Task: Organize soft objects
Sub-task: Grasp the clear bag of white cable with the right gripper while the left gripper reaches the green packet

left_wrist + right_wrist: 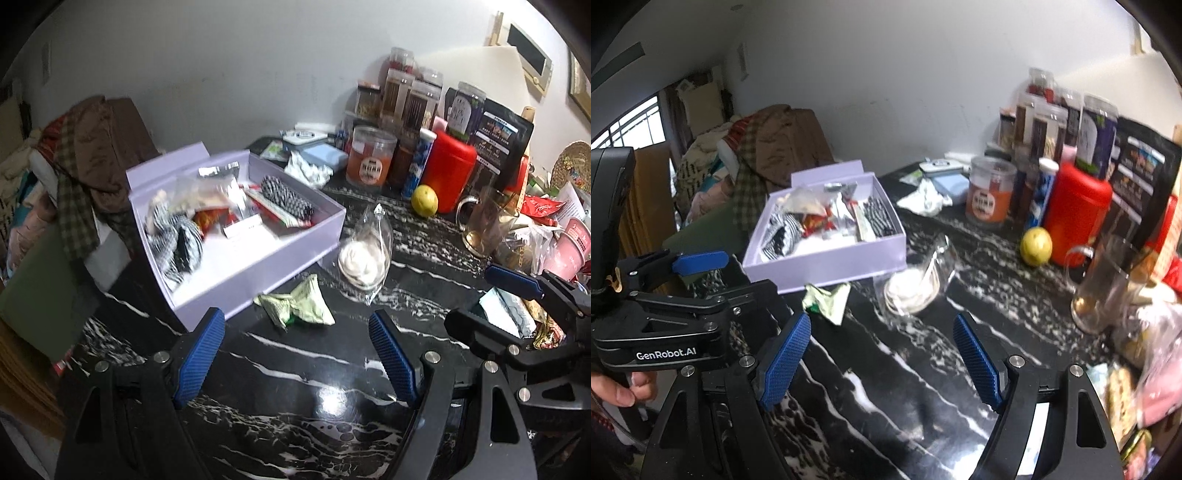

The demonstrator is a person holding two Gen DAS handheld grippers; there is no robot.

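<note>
Soft objects are waiting in two spots: a crumpled green wrapper (pixel 297 304) lying on the surface beside the lavender box (pixel 236 225), light and limp, probably best pinched at its bunched middle. Left tongs (pixel 297 356) are gaping wide, holding nothing, wrapper just ahead between them. From the right view, right tongs (pixel 881 360) are likewise hanging open and empty, wrapper (pixel 827 299) lying ahead-left.

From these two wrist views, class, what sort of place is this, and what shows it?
Probably a lived-in home: food jars and a lemon crowd a marble-patterned counter, with clothes heaped behind.
</note>
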